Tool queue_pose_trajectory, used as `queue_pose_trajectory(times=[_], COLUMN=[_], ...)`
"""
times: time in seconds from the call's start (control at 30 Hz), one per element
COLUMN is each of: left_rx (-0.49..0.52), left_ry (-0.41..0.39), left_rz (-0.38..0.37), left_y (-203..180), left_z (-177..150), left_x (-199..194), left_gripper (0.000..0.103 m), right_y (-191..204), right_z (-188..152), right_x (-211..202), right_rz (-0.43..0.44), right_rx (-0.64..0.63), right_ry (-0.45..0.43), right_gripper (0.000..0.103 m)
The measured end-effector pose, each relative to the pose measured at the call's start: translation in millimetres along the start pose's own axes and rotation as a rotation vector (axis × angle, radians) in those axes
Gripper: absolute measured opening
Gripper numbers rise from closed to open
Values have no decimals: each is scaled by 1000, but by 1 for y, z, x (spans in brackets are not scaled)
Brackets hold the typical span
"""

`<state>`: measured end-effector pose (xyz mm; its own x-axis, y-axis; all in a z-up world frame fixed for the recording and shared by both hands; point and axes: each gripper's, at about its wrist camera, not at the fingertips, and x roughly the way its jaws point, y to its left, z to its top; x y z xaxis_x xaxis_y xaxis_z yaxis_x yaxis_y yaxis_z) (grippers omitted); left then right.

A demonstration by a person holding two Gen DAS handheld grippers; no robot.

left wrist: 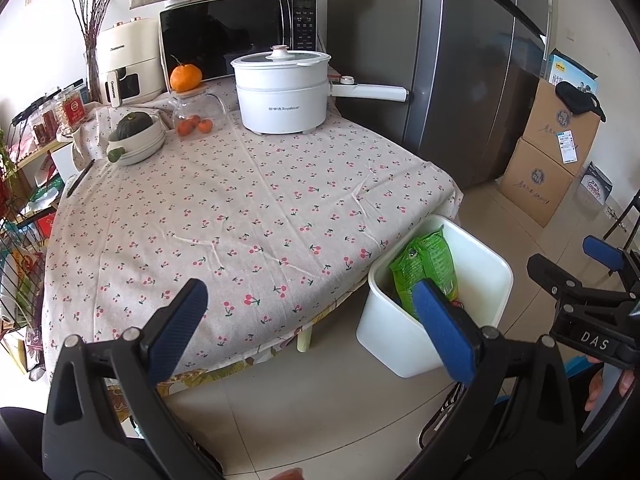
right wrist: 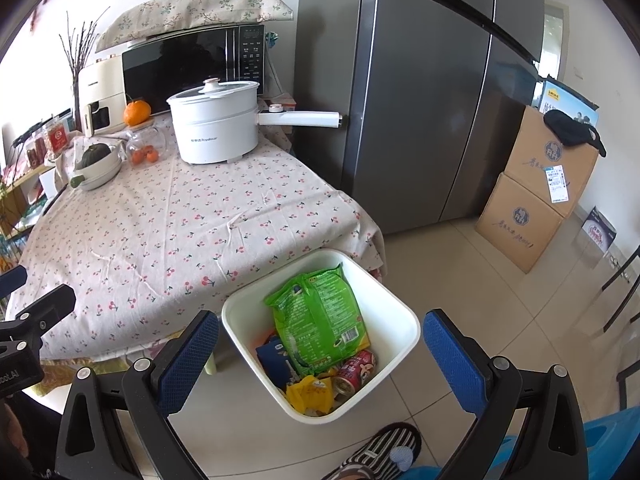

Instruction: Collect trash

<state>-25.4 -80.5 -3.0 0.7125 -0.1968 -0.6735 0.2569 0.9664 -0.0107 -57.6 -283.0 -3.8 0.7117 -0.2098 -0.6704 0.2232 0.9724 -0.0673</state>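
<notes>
Both tongs are spread wide and nothing is held in either: the left gripper (left wrist: 316,316) is poised above the near table edge, and the right gripper (right wrist: 320,340) is hung directly over the white bin (right wrist: 404,332) on the floor, just beside the table corner. The trash is already gathered in that bin: a green snack bag (right wrist: 316,324) stood on end, a blue packet (right wrist: 276,356), a yellow wrapper (right wrist: 310,394) and a red drink can (right wrist: 354,370).

Little seems left to collect, so the risks are judged to lie in the bin itself. The green snack bag is propped tall against the far wall and could be tipped out if it is brushed by a finger. The bin looks light and could be knocked or slid on the smooth tiles by a gripper or by the striped slipper (right wrist: 380,452) close beside it.

The cherry-print tablecloth (left wrist: 240,216) is draped loosely and creased; if it is snagged, the white electric pot (left wrist: 284,92), the glass jar of small oranges (left wrist: 196,114) and the bowl with the green squash (left wrist: 136,140) could be dragged. Behind these, a microwave (left wrist: 236,40) is seen, with a grey refrigerator (left wrist: 472,72) and stacked cardboard boxes (left wrist: 548,160) to the right.
</notes>
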Motion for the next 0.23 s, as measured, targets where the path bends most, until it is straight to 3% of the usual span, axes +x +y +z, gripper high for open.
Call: queue_pose_trajectory(times=[0.23], left_rx=[0], left_ry=[-2], left_rz=[-7], left_y=[-1], left_z=[0], left_x=[-2], left_gripper=[102], right_y=[-1], right_z=[0], right_x=[0], right_rz=[-3], right_rx=[4], right_ry=[1], right_gripper=[103])
